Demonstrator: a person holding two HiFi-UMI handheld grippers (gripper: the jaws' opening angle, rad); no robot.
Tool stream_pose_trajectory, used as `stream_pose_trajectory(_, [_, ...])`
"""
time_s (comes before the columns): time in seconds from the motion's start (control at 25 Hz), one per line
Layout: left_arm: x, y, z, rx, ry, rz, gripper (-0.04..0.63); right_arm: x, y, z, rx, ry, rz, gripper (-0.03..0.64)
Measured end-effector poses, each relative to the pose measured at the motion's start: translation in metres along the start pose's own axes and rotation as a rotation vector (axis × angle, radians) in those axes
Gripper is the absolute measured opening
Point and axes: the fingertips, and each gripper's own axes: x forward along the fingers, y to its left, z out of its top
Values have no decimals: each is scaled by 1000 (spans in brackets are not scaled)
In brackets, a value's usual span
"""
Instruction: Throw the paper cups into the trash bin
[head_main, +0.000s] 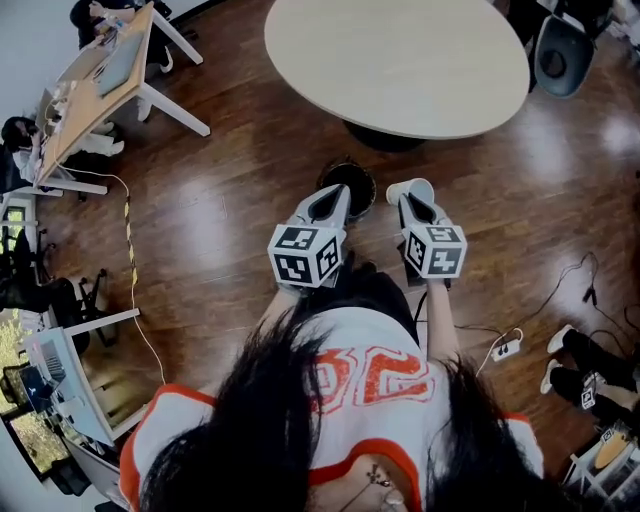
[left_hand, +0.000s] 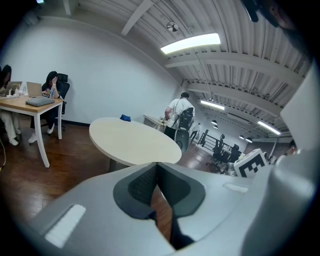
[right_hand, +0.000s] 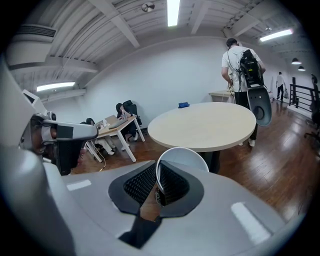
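As the head view is showing, the right hand-held gripper (head_main: 415, 205) is holding a paper cup (head_main: 410, 188) just right of the trash bin (head_main: 358, 185), with the left hand-held gripper (head_main: 335, 198) hovering over that bin. In the left gripper view, its jaws are sitting pressed together, empty. In the right gripper view, the jaws are pinching the cup's thin rim wall, a sensible hold for something probably light and crushable.

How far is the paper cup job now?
Done: no cups show on the round table; the inside of the trash bin cannot be seen. In hand: the right gripper pinches a paper cup by its rim near the bin; the left gripper is shut, empty. Left: drop this cup in.
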Motion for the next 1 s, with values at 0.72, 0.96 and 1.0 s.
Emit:
stream_pose_trajectory(0.72, [-10,81,28,57,19,-77,0,46,31,-20,115,18,-147,28])
stream_pose_trajectory(0.96, [2,120,38,91,60,-146,0,74,41,-23,222,2,-224,28])
stream_pose_trajectory(1.0, [3,122,38,99,67,-159,0,78,43,-24,231,2,-231,28])
